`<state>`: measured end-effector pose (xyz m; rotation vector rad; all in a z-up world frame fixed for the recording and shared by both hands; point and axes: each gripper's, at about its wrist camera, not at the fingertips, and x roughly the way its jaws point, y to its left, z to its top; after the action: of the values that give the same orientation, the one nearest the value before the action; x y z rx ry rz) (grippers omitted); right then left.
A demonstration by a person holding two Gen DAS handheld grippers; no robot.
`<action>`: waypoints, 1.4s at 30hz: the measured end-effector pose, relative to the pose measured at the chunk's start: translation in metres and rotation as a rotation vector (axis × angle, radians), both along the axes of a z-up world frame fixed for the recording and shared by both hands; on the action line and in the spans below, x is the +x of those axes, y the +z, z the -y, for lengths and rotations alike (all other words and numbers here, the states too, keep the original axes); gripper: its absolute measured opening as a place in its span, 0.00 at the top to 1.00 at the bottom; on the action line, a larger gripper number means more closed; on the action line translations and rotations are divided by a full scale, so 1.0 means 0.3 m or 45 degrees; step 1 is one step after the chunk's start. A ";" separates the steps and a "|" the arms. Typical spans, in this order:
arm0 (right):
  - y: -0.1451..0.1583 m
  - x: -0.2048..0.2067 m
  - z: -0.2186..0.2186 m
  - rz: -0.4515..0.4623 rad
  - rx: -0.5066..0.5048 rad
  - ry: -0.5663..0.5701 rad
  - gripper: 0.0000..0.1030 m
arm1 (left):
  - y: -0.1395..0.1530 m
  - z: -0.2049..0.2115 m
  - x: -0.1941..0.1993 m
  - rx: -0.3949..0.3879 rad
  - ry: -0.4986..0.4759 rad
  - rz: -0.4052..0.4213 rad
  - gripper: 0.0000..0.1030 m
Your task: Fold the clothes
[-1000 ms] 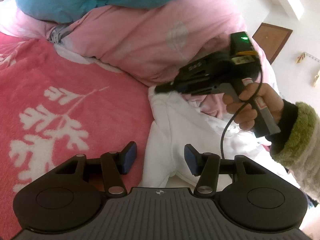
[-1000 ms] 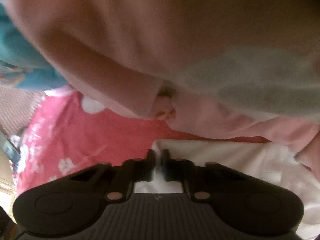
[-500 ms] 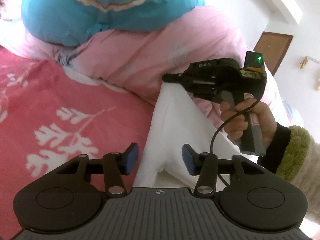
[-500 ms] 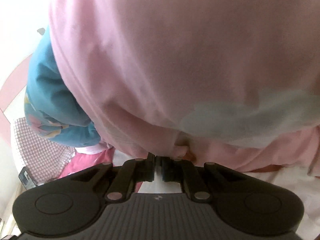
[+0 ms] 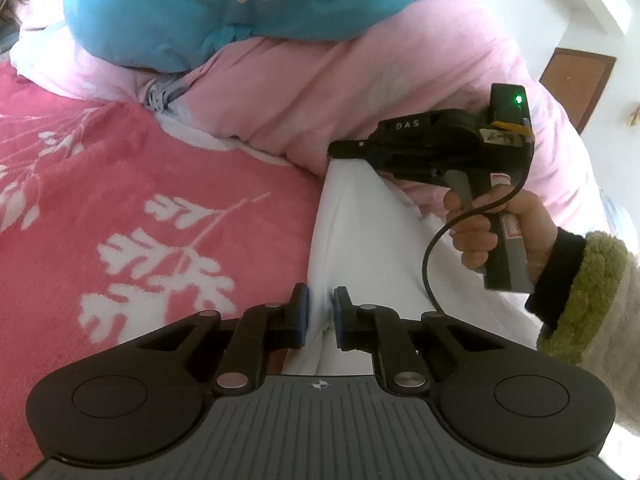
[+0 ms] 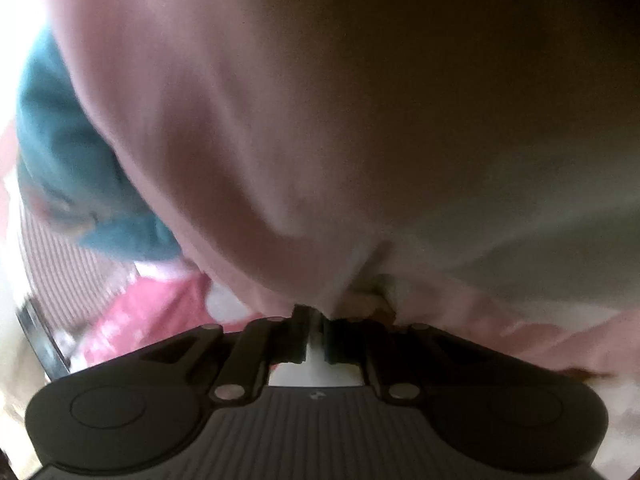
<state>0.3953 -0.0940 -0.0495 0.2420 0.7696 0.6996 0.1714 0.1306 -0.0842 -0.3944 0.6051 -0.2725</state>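
Left tool [image 5: 320,312] now closing on garment [image 5: 360,232]

Red blanket [image 5: 120,184] w/ white leaf print covers the bed, left and centre. Behind it a bulky pink duvet [image 5: 340,92], rumpled; a blue cushion [image 5: 168,20] w/ scalloped yellow-edged patch sits on top of it. Brown door [image 5: 576,80] in white wall, far right. Right wrist view blurred: duvet fills it, and left of it poss. a checked cloth [image 6: 60,256].

We count: two grippers [image 5: 320,312] [image 5: 344,148], one white garment [image 5: 360,248], one blue pillow [image 5: 160,20], one pink duvet [image 5: 340,92], one red blanket [image 5: 120,200].
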 end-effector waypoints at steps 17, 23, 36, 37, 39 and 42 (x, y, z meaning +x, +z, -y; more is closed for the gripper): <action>0.246 -0.187 0.084 0.253 -0.425 0.033 0.69 | -0.008 0.011 0.011 0.005 0.022 -0.007 0.90; 0.121 -0.167 -0.105 0.255 -0.602 0.230 0.86 | -0.008 0.011 0.007 0.010 0.025 -0.005 0.90; 0.023 0.026 -0.084 0.082 -0.491 -0.041 1.00 | -0.024 -0.029 0.021 -0.080 0.025 -0.048 0.87; 0.066 -0.014 -0.050 0.104 -0.488 -0.046 0.99 | -0.027 -0.037 0.022 -0.102 0.025 -0.053 0.87; 0.152 -0.095 0.018 0.147 -0.482 -0.058 0.97 | -0.030 -0.046 0.024 -0.135 0.025 -0.060 0.86; 0.340 -0.296 0.256 0.172 -0.381 -0.212 0.95 | -0.031 -0.050 0.024 -0.156 0.027 -0.061 0.84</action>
<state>0.3065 -0.1708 0.0524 -0.0134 0.7059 0.4315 0.1786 0.1457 -0.0934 -0.5264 0.6330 -0.2809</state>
